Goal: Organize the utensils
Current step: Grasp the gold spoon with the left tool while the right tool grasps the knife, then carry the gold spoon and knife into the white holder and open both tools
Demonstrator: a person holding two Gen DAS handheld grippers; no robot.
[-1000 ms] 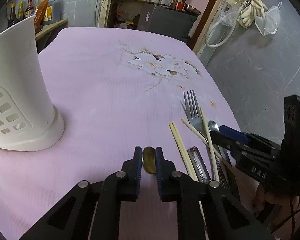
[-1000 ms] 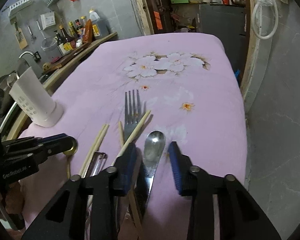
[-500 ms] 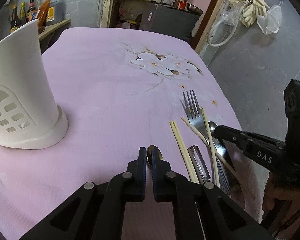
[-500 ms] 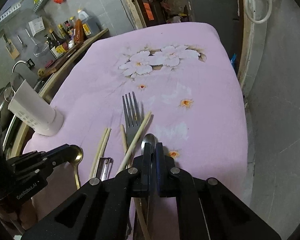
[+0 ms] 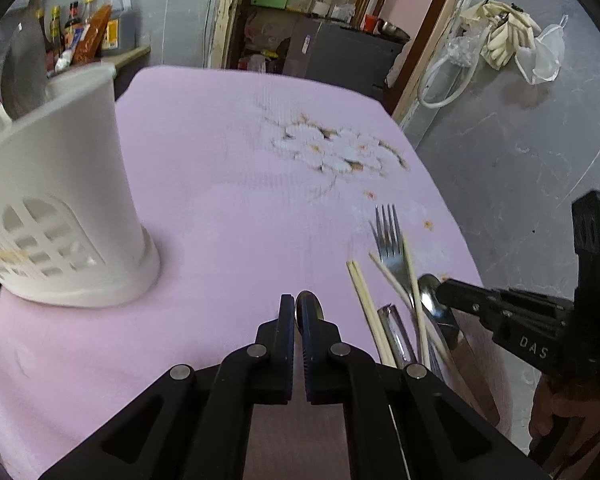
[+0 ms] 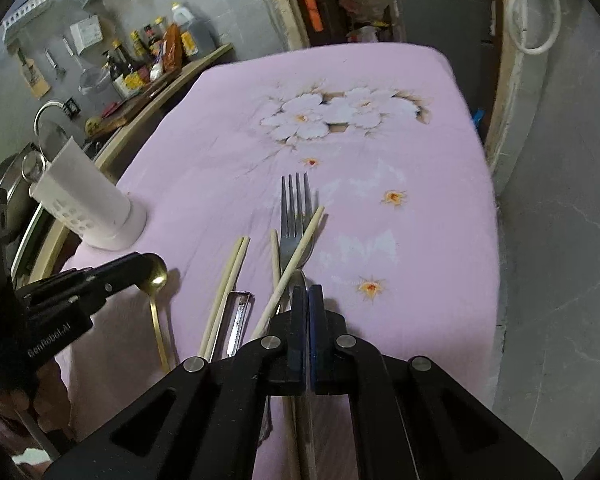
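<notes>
Utensils: two spoons (image 6: 155, 275), one fork (image 6: 296, 216), four chopsticks (image 6: 228, 280).

Left gripper (image 5: 297, 312) was closed on gold spoon (image 5: 309, 307), bowel edge-on btwn fingers, over pink tablecloth (image 5: 228, 200). White holder (image 5: 56, 208) stood to the left. Right gripper (image 5: 440, 290) met silver spoon (image 5: 428, 292) beside fork (image 5: 388, 236), chopsticks (image 5: 366, 308), peeler (image 5: 396, 328).

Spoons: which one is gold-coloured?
The gold spoon clamped in the left gripper, left of the chopsticks. The other, the silver spoon in the right gripper, lies by the fork.
</notes>
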